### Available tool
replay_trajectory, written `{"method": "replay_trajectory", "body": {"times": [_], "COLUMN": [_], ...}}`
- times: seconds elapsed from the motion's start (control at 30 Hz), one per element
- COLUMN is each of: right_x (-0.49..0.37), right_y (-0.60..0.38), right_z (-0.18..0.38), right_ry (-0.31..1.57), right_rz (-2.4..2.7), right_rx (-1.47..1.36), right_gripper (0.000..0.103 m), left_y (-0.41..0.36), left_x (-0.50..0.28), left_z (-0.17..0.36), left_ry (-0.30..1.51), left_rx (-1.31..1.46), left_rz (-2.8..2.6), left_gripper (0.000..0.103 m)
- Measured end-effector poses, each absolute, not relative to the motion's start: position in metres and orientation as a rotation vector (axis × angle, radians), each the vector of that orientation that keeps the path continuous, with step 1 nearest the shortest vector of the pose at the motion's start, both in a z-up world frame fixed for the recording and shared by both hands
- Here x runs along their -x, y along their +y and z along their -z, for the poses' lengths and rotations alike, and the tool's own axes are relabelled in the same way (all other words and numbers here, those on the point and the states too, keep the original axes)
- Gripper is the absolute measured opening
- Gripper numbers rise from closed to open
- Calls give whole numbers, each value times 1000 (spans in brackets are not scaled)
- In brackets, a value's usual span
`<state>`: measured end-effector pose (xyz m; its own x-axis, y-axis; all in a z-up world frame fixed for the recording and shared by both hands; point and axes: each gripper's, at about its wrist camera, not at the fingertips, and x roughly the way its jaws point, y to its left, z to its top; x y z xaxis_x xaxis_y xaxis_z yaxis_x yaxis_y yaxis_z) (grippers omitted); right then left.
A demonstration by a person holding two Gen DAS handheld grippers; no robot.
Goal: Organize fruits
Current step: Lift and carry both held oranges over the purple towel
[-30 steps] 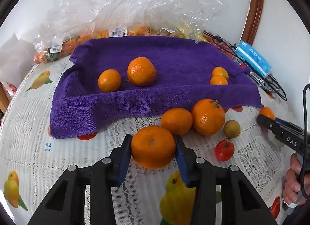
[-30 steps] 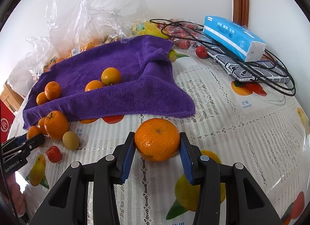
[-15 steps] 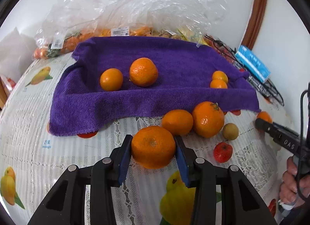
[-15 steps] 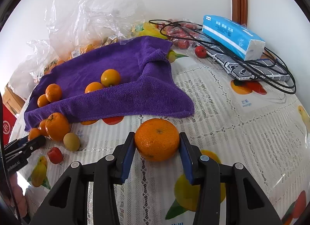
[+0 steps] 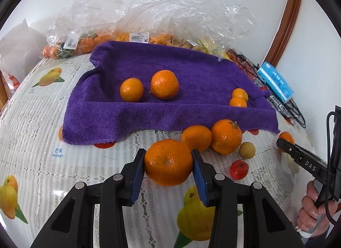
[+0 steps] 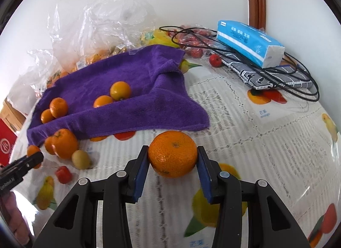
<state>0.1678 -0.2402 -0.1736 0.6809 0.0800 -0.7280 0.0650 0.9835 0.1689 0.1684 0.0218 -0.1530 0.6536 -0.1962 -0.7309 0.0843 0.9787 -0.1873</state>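
Observation:
My left gripper (image 5: 168, 175) is shut on a large orange (image 5: 168, 161), held just above the tablecloth in front of the purple towel (image 5: 191, 73). My right gripper (image 6: 172, 169) is shut on another orange (image 6: 172, 154) near the towel's right corner (image 6: 198, 124). Two oranges (image 5: 164, 84) and two small ones (image 5: 238, 98) lie on the towel. Two more oranges (image 5: 226, 137), a yellow-green fruit (image 5: 247, 150) and a small red fruit (image 5: 239, 170) lie on the cloth in front of it.
Plastic bags of fruit (image 5: 149, 24) stand behind the towel. A blue tissue pack (image 6: 249, 42), black cables (image 6: 287, 81) and a patterned pouch (image 6: 275, 77) lie at the back right. The right gripper shows in the left wrist view (image 5: 302, 158).
Both grippers keep their oranges. The left gripper has lifted and shifted a little, so the towel and fruits sit slightly further right in view. The right view has barely changed.

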Motion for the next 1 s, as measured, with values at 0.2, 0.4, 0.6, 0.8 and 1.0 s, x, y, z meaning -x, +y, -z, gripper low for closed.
{"method": "replay_trajectory", "body": {"times": [0.2, 0.4, 0.6, 0.8, 1.0], "right_x": [-152, -147, -143, -148, -162], "right_y": [-216, -198, -187, -184, -187], "right_z": [147, 129, 110, 92, 84], "right_ry": [777, 753, 732, 682, 659], "right_rz": [-45, -53, -69, -74, -77], "right_rx": [-126, -108, -113, -101, -120], "right_gripper": [43, 43, 43, 43, 43], "left_y": [33, 33, 27, 28, 32], "left_x": [-157, -144, -139, -146, -164], "left_z": [149, 133, 119, 101, 94], "left_ry": [856, 824, 811, 767, 753], "left_rx": [168, 162, 150, 145, 138], "left_rz": [158, 162, 178, 168, 158], "left_gripper": [40, 40, 40, 40, 40]}}
